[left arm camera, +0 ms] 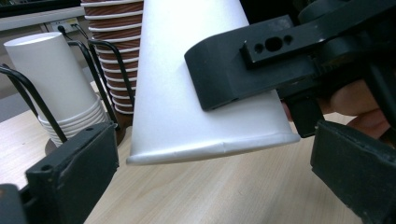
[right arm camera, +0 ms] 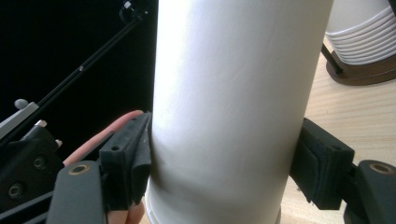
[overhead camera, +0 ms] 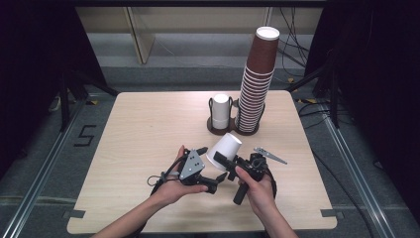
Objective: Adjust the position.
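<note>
A pale wooden table (overhead camera: 143, 129) stands on a grey floor between dark curtains. Near its front edge, the left gripper (overhead camera: 212, 167) has its jaws spread apart with nothing in them, just beside the rim of a white paper cup (overhead camera: 225, 148). To its right, the right gripper (overhead camera: 225, 159) is clamped across that cup's wall near the rim, holding it tilted above the table. Behind stand a short white cup stack (overhead camera: 221, 110) and a tall brown cup stack (overhead camera: 256, 82).

White paper cup (right arm camera: 233, 102) up the middle of the frame, clamped between the two black pads (right arm camera: 133, 158) of the right gripper (right arm camera: 224, 163). Fingertip pink at lower left. Stacked white cups (right arm camera: 362, 35) on a brown base, upper right corner. Wooden table (right arm camera: 350, 112) at right.
</note>
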### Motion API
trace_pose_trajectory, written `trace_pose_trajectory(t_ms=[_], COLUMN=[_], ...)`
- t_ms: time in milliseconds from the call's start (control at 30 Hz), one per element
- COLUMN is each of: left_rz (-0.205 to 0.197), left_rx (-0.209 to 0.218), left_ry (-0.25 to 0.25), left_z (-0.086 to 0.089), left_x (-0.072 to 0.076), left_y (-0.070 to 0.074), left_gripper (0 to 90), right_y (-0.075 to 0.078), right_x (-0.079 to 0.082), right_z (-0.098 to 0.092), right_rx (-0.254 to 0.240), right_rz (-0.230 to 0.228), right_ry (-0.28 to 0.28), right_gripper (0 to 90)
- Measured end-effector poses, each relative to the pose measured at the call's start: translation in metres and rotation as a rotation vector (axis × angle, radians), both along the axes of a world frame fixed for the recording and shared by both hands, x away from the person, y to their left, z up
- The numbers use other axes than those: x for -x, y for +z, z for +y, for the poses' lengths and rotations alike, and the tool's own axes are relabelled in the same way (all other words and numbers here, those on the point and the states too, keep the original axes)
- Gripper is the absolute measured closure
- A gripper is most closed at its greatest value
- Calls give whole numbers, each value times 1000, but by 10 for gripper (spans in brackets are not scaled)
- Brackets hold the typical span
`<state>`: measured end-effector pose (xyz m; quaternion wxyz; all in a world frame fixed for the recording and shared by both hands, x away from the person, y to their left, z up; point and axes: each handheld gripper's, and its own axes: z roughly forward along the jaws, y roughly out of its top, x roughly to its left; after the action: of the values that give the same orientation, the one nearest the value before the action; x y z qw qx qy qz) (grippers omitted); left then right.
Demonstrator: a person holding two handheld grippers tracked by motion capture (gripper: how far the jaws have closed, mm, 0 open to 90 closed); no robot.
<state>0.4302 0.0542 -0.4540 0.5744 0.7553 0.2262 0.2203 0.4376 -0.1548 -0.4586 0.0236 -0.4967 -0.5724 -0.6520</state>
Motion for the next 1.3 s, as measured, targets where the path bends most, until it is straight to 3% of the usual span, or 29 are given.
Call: trace_pose_trajectory(t_ms=[33, 67, 100, 133, 167, 200, 233, 400, 467, 533, 567, 600, 667, 800, 833, 933, 967, 1067, 1300], left_rz=[-82, -86, -94, -108, -16, 16, 17, -3, 0, 16, 15, 15, 26, 22, 22, 12, 12, -1, 0], left_rx=[-65, -60, -63, -70, -12, 12, 15, -8, 6, 21, 24, 28, 31, 33, 33, 31, 31, 36, 19], left_ry=[69, 64, 105, 156, 35, -2, 0, 7, 17, 13, 15, 15, 15, 18, 18, 16, 16, 14, 27], left_z=[5, 4, 5, 6, 1, -1, -1, -4, -5, -5, -6, -6, -5, -4, -4, -4, -4, -4, -2], left_x=[-3, -5, -5, -4, -4, -4, -4, -4, -4, -4, -4, -3, -3, -1, 0, 1, 2, 2, 1], left_y=[3, 2, 2, 2, 0, -1, -2, -4, -4, -4, -5, -5, -4, -3, -2, -2, -2, -3, -2], left_gripper=[7, 7, 8, 8, 8, 9, 11, 30, 70, 103, 124, 132, 147, 187, 197, 236, 245, 268, 282], right_y=[1, 1, -1, -1, -1, -1, -2, -3, -3, -3, -4, -2, -3, -3, -1, -1, 0, 1, 0], right_x=[2, 2, 0, 0, 0, 1, 0, 1, 1, 1, 1, 3, 2, 2, 3, 2, 2, 3, 2], right_z=[1, 1, 0, 0, 0, 1, 1, 4, 4, 5, 5, 7, 5, 5, 6, 5, 6, 5, 3], right_rx=[-28, -28, 0, -12, 7, -11, 0, -4, -10, 18, 8, -21, -4, -21, -45, -20, -31, -1, -9], right_rz=[36, 36, -2, -5, 4, 12, -3, 20, -2, 10, 3, 47, 8, 6, 43, -8, 10, 17, 25], right_ry=[5, 6, 2, 14, 3, 7, 6, 4, 21, -4, 2, 3, 9, 8, 13, 11, 10, -17, -14], right_gripper=[290, 291, 290, 290, 290, 290, 290, 290, 290, 290, 286, 280, 267, 229, 218, 183, 174, 148, 40])
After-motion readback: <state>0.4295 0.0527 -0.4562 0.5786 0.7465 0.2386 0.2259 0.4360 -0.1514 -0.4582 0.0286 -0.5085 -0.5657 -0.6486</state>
